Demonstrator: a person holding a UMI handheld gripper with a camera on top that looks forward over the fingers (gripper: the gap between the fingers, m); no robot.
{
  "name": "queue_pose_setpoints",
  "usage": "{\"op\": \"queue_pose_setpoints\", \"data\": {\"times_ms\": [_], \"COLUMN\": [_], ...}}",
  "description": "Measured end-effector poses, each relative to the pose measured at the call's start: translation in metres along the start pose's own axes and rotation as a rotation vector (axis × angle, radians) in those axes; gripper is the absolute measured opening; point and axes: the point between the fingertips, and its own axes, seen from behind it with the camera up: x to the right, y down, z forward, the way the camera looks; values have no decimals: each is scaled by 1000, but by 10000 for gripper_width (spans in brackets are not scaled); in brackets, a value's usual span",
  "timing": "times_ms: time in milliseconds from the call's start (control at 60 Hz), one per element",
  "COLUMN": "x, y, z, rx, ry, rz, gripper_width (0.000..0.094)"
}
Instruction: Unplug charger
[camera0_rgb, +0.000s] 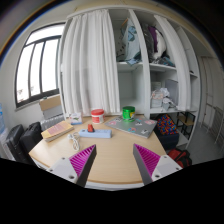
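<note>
My gripper (114, 150) is open and empty, held above the near part of a light wooden table (112, 165). Its magenta pads (82, 158) stand wide apart with nothing between them. I cannot make out a charger or a socket. Beyond the fingers, on the far part of the table, lie a flat blue thing (98, 133) and a small orange thing (90, 127).
A red cup (97, 116) and a green cup (128, 113) stand at the table's far edge. A grey flat item (137, 127) lies to the right and a cardboard box (57, 129) to the left. Behind are white curtains (90, 65), a window (38, 62) and open shelves (150, 60).
</note>
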Motion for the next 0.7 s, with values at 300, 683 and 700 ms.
{"op": "queue_pose_setpoints", "data": {"times_ms": [300, 683, 700], "x": [-40, -120, -119], "y": [4, 5, 1], "z": [108, 314, 318], "rx": [-38, -77, -67], "ry": [-44, 12, 18], "rz": [-61, -100, -100], "gripper_width": [769, 617, 571]}}
